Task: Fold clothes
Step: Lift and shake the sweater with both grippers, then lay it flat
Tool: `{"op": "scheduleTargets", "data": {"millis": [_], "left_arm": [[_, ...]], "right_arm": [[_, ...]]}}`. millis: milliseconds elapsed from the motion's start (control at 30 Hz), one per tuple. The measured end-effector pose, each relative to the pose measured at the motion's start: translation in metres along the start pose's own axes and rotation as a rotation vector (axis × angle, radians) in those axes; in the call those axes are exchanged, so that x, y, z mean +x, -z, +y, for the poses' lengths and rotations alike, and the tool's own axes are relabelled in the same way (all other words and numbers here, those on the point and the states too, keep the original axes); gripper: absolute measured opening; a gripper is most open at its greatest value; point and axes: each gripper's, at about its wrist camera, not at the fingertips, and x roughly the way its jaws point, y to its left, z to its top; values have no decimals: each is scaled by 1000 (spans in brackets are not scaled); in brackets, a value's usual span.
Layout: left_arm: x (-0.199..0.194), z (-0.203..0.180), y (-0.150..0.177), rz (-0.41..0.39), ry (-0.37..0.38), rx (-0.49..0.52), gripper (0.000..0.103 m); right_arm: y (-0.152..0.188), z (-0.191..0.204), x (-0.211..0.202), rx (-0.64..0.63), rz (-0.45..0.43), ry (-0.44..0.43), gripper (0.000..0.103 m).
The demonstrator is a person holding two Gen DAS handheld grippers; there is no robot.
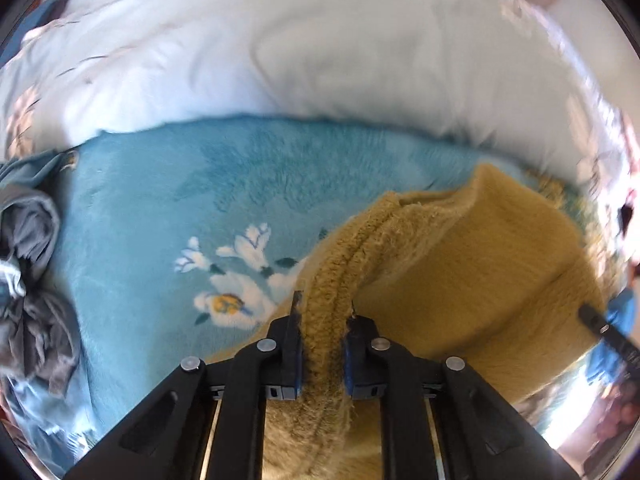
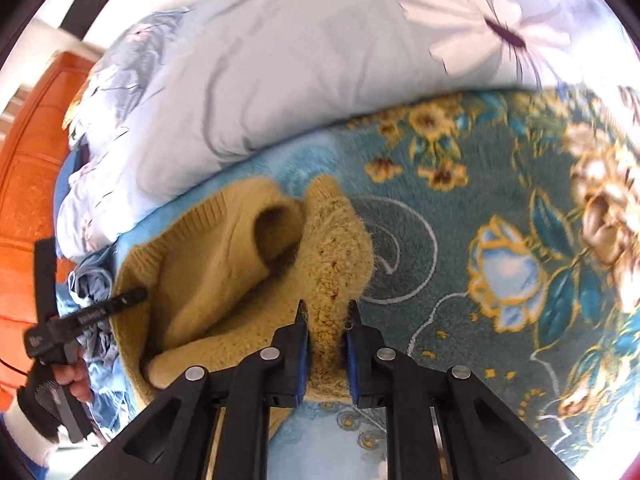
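A mustard-yellow fuzzy sweater (image 1: pixel 472 264) lies partly lifted over a teal floral blanket (image 1: pixel 168 208). My left gripper (image 1: pixel 325 307) is shut on a thick ribbed edge of the sweater, which runs up between its pads. In the right wrist view my right gripper (image 2: pixel 327 312) is shut on another bunched part of the same sweater (image 2: pixel 224 264), with a sleeve opening showing to the left. The left gripper (image 2: pixel 86 320) also shows there at the left edge, held by a person's hand (image 2: pixel 78 380). A tip of the right gripper (image 1: pixel 600 324) appears at the right rim of the left wrist view.
A pale blue floral duvet (image 2: pixel 248 80) is heaped behind the blanket (image 2: pixel 500 200). A crumpled grey-blue garment (image 1: pixel 32 264) lies at the blanket's left side. An orange wooden panel (image 2: pixel 28 160) stands at the far left of the right wrist view.
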Motion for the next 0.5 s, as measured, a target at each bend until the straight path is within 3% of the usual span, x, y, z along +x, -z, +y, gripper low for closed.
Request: {"op": "scheduleTargets", "data": {"millis": [200,367,500], "left_arm": [[-70,10,2,-115,87,-85,15],[-118,9,6,-183,135,-97,15],[-143,4,34,-214,177,-109,15]], "right_arm": [[14,-2,-50,-24,-68,9,14],[15,-1,-94,-52,-119,29,10],[24,1,-125,-81,-154,31,9]]}}
